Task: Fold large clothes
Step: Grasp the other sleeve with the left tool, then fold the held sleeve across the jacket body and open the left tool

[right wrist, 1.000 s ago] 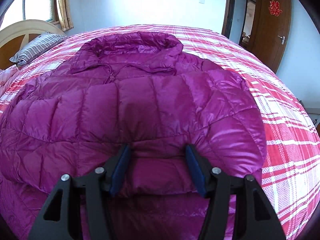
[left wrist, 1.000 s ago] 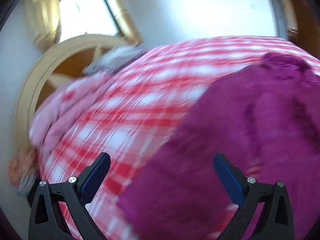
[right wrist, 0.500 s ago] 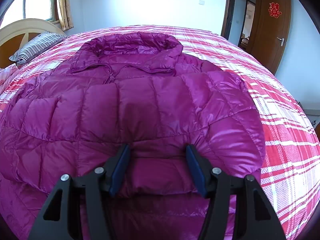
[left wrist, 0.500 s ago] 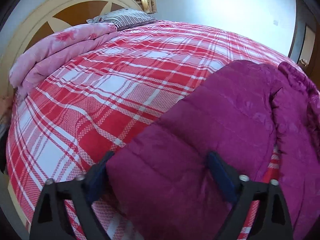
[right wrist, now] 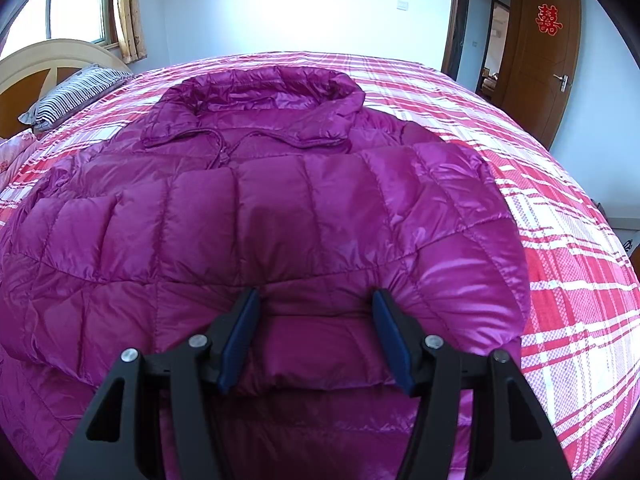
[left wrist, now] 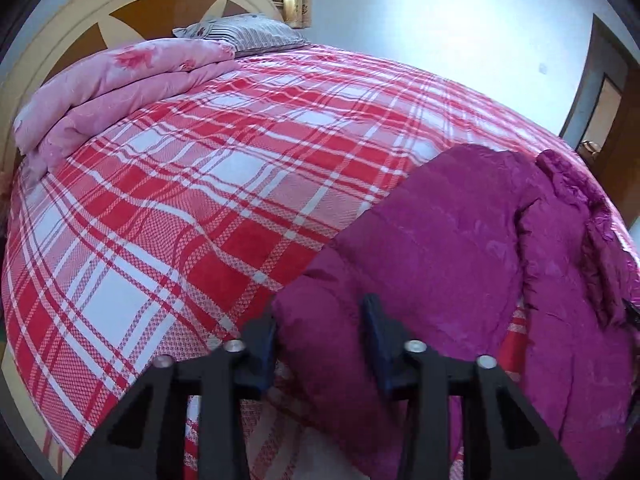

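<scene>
A magenta quilted down jacket (right wrist: 280, 208) lies on the red-and-white plaid bed (right wrist: 560, 240), collar toward the far side, with one sleeve folded across its front. My right gripper (right wrist: 316, 328) stands partly open with the end of that folded sleeve between its blue pads. In the left wrist view the other sleeve (left wrist: 432, 240) stretches out over the plaid bedspread (left wrist: 200, 200). My left gripper (left wrist: 320, 332) has closed on the cuff end of this sleeve, fabric bunched between its fingers.
A folded pink quilt (left wrist: 112, 80) and a striped pillow (left wrist: 244, 32) lie by the curved headboard (left wrist: 80, 12). A brown door (right wrist: 548, 56) stands open at the right. A window with curtains (right wrist: 80, 4) is at the left.
My left gripper swung down to the outstretched sleeve and narrowed from wide open onto its cuff. My right gripper has stayed in place on the folded sleeve.
</scene>
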A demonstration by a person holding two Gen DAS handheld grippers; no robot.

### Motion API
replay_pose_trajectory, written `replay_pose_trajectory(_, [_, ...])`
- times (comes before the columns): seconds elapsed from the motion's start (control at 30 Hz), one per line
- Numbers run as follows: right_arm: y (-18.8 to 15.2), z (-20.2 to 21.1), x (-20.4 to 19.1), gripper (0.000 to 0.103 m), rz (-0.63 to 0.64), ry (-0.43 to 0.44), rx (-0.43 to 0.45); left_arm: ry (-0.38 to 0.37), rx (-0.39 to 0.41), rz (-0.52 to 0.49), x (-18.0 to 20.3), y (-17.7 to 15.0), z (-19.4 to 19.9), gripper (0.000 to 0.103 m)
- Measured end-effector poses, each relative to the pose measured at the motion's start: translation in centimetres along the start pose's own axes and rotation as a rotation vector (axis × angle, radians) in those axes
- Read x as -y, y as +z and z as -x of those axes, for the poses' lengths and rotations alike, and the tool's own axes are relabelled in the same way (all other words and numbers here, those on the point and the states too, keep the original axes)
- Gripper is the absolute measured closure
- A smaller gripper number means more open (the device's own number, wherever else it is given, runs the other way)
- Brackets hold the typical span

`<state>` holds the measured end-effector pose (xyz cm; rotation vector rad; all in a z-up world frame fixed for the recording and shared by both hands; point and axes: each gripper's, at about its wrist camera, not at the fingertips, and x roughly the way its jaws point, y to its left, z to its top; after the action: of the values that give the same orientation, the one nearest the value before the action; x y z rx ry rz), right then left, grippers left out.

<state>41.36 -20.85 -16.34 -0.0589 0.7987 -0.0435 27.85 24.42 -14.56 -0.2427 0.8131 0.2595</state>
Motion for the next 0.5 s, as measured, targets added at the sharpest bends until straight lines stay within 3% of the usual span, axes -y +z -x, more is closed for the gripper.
replay_pose_trajectory(0.1, [0.0, 0.0, 0.0, 0.040, 0.001, -0.001, 0.001, -0.017, 0.022, -0.006, -0.1, 0.6, 0.6, 0.082])
replay_pose_trajectory(0.27, [-0.1, 0.1, 0.0, 0.040, 0.001, -0.001, 0.001, -0.008, 0.087, 0.007, -0.9, 3.1, 1.9, 0.086])
replay_pose_trajectory(0.5, [-0.1, 0.1, 0.1, 0.040, 0.000, 0.000, 0.002, 0.056, 0.183, -0.023, -1.2, 9.1, 3.7, 0.089])
